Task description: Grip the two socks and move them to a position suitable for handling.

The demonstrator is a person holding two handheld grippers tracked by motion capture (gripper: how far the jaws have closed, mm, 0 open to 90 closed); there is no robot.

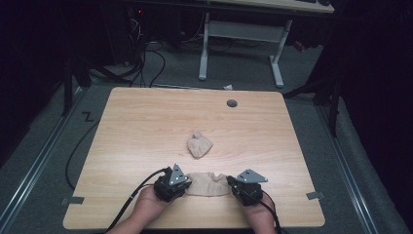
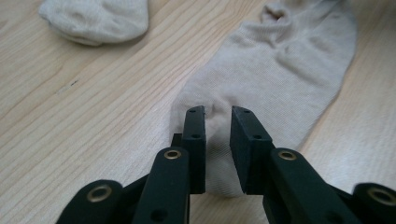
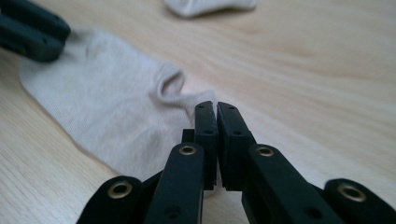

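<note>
**Flat sock pinched at one end, near front edge of table**

Flat beige sock (image 1: 208, 184) lies across the table (image 1: 146, 126) close to the person's edge, betw. the two grippers. L gripper (image 1: 184, 183) sits at the sock's left end; R gripper (image 1: 231, 183) at its right end.

L gripper view: jaws stand a little apart w/ a clear gap, over the sock's (image 2: 280, 79) near end; fabric shows in the gap, pads not pressing it. So L is open, straddling the cloth.

R gripper view: jaws drawn together, only a sliver betw. them, at the sock's (image 3: 116, 112) edge just beside its cuff opening. A thin bit of fabric seems caught there, so R is clamped on the sock. L gripper's jaws (image 3: 30, 30) show at far upper left, on the sock's other end.

Second sock, balled up (image 1: 199, 145), lies mid-table, apart from the flat one, farther from the person.

Room: wide bare wood left, right and beyond the balled sock; a grey grommet (image 1: 232, 103) near the far edge. Front edge is near – hands (image 1: 148, 204) overhang it, little table behind the grippers. Cables trail off the front.
</note>
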